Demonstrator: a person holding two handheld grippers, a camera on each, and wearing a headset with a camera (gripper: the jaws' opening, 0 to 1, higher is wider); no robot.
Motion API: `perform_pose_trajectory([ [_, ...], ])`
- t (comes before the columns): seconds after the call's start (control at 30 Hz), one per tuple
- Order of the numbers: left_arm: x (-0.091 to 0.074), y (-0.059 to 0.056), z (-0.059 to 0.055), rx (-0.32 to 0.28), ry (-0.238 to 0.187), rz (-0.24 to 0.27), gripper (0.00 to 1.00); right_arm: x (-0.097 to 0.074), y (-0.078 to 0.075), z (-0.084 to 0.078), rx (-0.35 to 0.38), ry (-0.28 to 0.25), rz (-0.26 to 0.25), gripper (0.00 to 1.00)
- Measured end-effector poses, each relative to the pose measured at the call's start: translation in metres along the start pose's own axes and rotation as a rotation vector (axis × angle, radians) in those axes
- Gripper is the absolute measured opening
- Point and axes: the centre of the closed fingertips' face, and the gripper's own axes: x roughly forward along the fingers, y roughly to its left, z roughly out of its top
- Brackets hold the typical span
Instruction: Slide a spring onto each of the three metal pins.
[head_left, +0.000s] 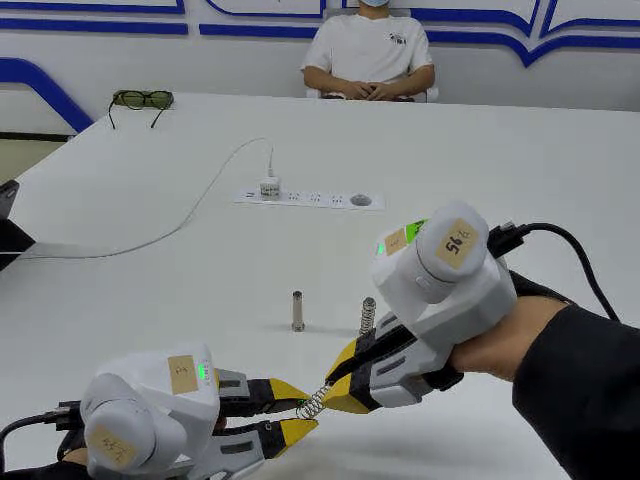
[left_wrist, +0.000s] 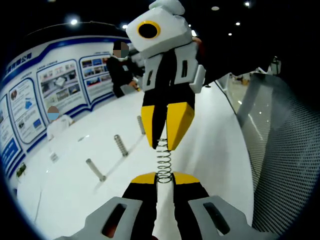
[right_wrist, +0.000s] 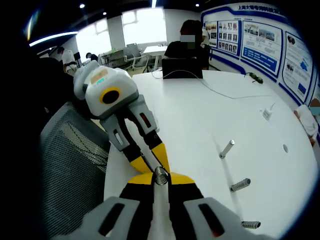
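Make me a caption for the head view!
Left gripper and right gripper hold one spring together; a bare pin and a spring-covered pin stand behind.

The head view looks from above the near edge, forward and down across the table (head_left: 480, 150) to a person (head_left: 368, 50) seated at the far side. The left gripper view sits low and close behind its own jaws, facing right at the right gripper (left_wrist: 164, 140). The right gripper view faces left at the left gripper (right_wrist: 155, 167). All three share the spring (head_left: 312, 403) and pins (head_left: 297, 310).
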Motion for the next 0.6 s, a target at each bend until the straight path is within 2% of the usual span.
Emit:
perform_pose_trajectory([
  [0.6,-0.001,0.002,0.004,-0.067,-0.034,0.009,0.11,0.007,0.002,0.021,-0.035,-0.04,-0.004,0.12],
])
